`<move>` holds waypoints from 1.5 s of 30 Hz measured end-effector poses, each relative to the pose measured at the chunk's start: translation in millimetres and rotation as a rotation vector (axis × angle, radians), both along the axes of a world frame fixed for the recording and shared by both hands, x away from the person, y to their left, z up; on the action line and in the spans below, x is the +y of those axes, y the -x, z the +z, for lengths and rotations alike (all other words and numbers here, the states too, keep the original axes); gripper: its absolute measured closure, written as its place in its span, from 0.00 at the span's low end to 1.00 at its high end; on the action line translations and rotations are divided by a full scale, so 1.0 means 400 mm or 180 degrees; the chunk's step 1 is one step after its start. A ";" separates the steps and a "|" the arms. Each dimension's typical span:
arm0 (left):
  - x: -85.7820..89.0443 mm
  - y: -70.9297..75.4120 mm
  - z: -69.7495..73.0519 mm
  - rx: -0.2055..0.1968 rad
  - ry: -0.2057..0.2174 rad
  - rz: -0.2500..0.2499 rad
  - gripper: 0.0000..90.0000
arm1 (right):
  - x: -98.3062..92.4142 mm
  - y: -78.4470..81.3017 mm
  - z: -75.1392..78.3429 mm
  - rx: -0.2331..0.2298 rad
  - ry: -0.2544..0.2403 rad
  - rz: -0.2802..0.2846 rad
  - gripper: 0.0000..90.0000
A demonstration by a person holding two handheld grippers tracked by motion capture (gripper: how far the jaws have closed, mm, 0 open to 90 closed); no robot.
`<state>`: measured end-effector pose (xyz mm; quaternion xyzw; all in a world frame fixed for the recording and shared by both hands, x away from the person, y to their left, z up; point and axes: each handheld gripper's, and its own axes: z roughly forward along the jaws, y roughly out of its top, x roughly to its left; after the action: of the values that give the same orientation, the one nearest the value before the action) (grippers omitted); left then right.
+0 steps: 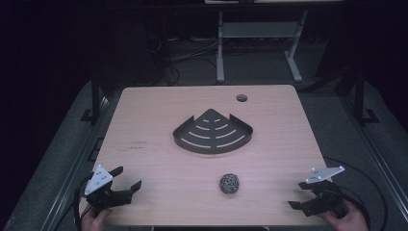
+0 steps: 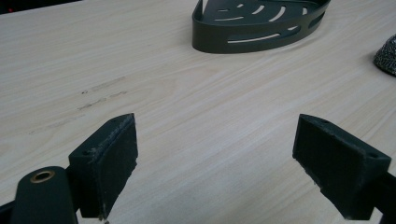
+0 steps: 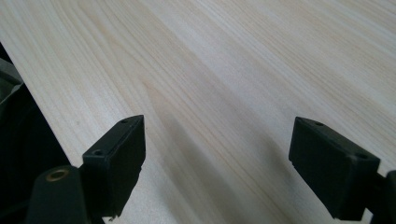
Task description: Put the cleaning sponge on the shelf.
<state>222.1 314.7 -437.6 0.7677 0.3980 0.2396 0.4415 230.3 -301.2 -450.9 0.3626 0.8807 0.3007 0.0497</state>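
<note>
A dark fan-shaped slotted corner tray lies flat at the middle of the wooden table. A small grey wire-mesh ball rests nearer the front edge. My left gripper sits at the front left corner, open, nothing between its jaws. The left gripper view looks past its pads toward the tray and the edge of the ball. My right gripper rests at the front right corner, open and empty. Its pads frame bare wood in the right gripper view.
A round cable hole sits near the table's far edge. Beyond the table stand desk legs and cables on a dark floor. Faint scuff marks show on the wood left of the tray.
</note>
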 end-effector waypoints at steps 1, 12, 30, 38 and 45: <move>0.000 0.000 0.000 0.0002 0.0006 0.0002 0.15 | 0.001 -0.001 0.000 0.0007 0.0001 0.0003 0.20; 0.003 0.000 -0.001 -0.0005 0.0042 -0.0002 0.15 | 0.044 -0.003 0.010 0.0023 0.0071 0.0130 0.20; 0.006 0.006 0.002 -0.0026 0.0031 0.0018 0.15 | 0.110 -0.014 0.042 -0.0024 0.0117 0.0351 0.19; 0.005 0.006 0.002 -0.0025 0.0033 0.0015 0.15 | 0.146 -0.026 0.048 -0.0018 0.0152 0.0480 0.19; 0.000 0.006 0.001 -0.0028 0.0037 0.0002 0.15 | 0.173 -0.039 0.055 -0.0009 0.0192 0.0574 0.19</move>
<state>219.7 314.7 -437.0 0.7639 0.3977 0.2408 0.4476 245.8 -232.1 -428.9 0.2798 0.9183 0.2779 0.0346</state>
